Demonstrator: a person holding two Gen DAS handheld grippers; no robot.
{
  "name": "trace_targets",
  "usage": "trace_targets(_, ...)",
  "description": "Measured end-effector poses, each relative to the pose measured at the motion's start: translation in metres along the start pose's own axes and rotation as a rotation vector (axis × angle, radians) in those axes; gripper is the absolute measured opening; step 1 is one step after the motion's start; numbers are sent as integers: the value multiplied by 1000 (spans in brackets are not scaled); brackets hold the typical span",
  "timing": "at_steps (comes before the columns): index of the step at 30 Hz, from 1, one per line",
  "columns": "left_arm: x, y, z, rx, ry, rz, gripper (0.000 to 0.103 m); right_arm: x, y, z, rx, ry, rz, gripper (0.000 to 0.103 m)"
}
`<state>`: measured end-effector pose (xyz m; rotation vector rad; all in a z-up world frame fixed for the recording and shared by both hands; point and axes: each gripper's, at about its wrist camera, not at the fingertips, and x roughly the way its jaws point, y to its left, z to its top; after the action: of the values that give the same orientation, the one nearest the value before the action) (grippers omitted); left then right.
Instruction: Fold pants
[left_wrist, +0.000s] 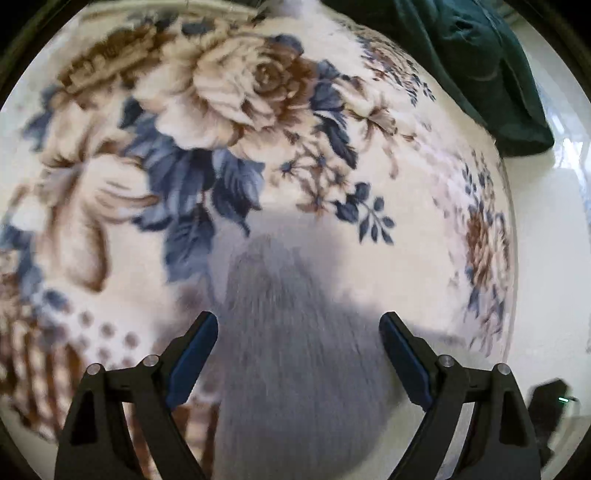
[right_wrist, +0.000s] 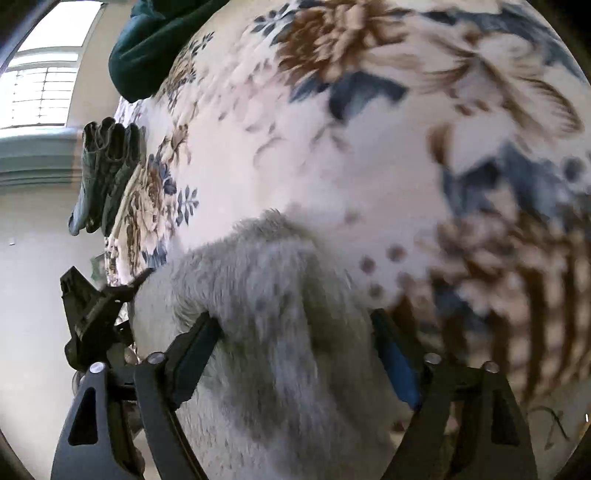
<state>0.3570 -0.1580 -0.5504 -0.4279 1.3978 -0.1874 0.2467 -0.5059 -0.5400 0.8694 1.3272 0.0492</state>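
Note:
Light grey fleecy pants (left_wrist: 295, 362) lie on a floral blanket (left_wrist: 229, 110) that covers a bed. In the left wrist view my left gripper (left_wrist: 299, 325) stands open above them, the grey cloth lying in the gap and clear of both pads. In the right wrist view a thick bunched fold of the same pants (right_wrist: 280, 295) fills the space between my right gripper's (right_wrist: 295, 325) fingers, brushing the left finger (right_wrist: 199, 343). Its jaws stand wide and I see no pinch. One of my left gripper's fingers (right_wrist: 142, 277) touches the pants' left edge. Both views are blurred.
A dark green garment (left_wrist: 480, 66) lies at the blanket's far corner (right_wrist: 155, 48). Folded green-grey garments (right_wrist: 107, 162) sit at the bed's edge. Past that edge are pale floor (left_wrist: 546, 258), a small dark device with a green light (left_wrist: 550, 402), and a window (right_wrist: 44, 85).

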Motion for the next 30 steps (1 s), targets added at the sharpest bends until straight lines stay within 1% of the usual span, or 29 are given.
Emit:
trace_targets(1, 3, 5, 3, -12, -4, -33, 50, -1, 4, 4, -20, -51, -29, 46)
trace_targets(2, 6, 10, 6, -25, -7, -34, 43, -1, 2, 3, -30, -78, -51, 42)
trace_targets(4, 7, 23, 9, -51, -20, -34, 40, 6, -7, 8, -15, -110, -85, 39)
trace_targets(6, 13, 38, 10, -91, 0, -42, 40, 13, -15, 11, -1, -99, -117, 39)
trace_targets(8, 18, 41, 9, -98, 19, -43, 40, 20, -16, 11, 12, -81, -134, 41)
trace_targets(9, 18, 41, 9, -99, 26, -47, 41, 18, -16, 11, 26, -73, -116, 49)
trace_targets(10, 17, 40, 10, -105, 30, -52, 42, 15, -17, 10, 44, -53, -83, 61)
trace_targets(11, 13, 38, 10, -118, 35, -64, 42, 10, -18, 6, 52, -37, -62, 69)
trace_targets(12, 9, 38, 9, -133, 40, -77, 43, 3, -19, 1, 53, -30, -41, 86)
trace_targets(13, 3, 37, 8, -151, 46, -89, 47, -7, -20, -7, 44, -33, -8, 97)
trace_targets(14, -4, 37, 5, -163, 44, -103, 51, -14, -21, -16, 36, -28, 21, 99)
trace_targets(15, -12, 35, 0, -170, 30, -114, 64, -18, -22, -29, 26, -4, 27, 99)
trace_targets(16, -22, 32, -6, -166, 12, -127, 80, -19, -24, -40, 17, 27, 9, 99)
trace_targets(17, -31, 30, -14, -158, -4, -146, 84, -19, -27, -49, 12, 53, -1, 99)
trace_targets(18, -38, 28, -22, -153, -19, -160, 85, -20, -33, -66, 10, 79, 11, 96)
trace_targets(20, -43, 24, -41, -142, -13, -165, 85, -23, -43, -87, 22, 69, 5, 70)
trace_targets(21, -43, 24, -50, -142, 1, -154, 85, -19, -50, -98, 34, 82, 24, 42)
trace_targets(22, -41, 25, -60, -142, 13, -143, 85, -17, -54, -104, 49, 87, 38, 29)
trace_targets(23, -38, 27, -68, -144, 26, -137, 85, -15, -59, -109, 71, 81, 52, 27)
trace_targets(24, -33, 30, -76, -152, 44, -131, 85, -11, -66, -114, 116, 58, 95, 19)
trace_targets(25, -29, 34, -81, -165, 58, -131, 85, -9, -72, -116, 153, 49, 147, 15)
trace_targets(26, -26, 36, -85, -175, 66, -139, 85, -7, -78, -119, 193, 43, 220, 14)
trace_targets(27, -23, 40, -88, -192, 70, -147, 85, -5, -83, -121, 235, 30, 303, 14)
trace_targets(28, -22, 43, -89, -205, 66, -153, 85, -1, -88, -123, 299, 20, 473, 14)
trace_targets(29, -23, 44, -90, -204, 57, -151, 85, 1, -92, -124, 339, 21, 581, 14)
trace_targets(30, -23, 44, -88, -198, 52, -144, 85, 6, -96, -126, 388, 23, 671, 14)
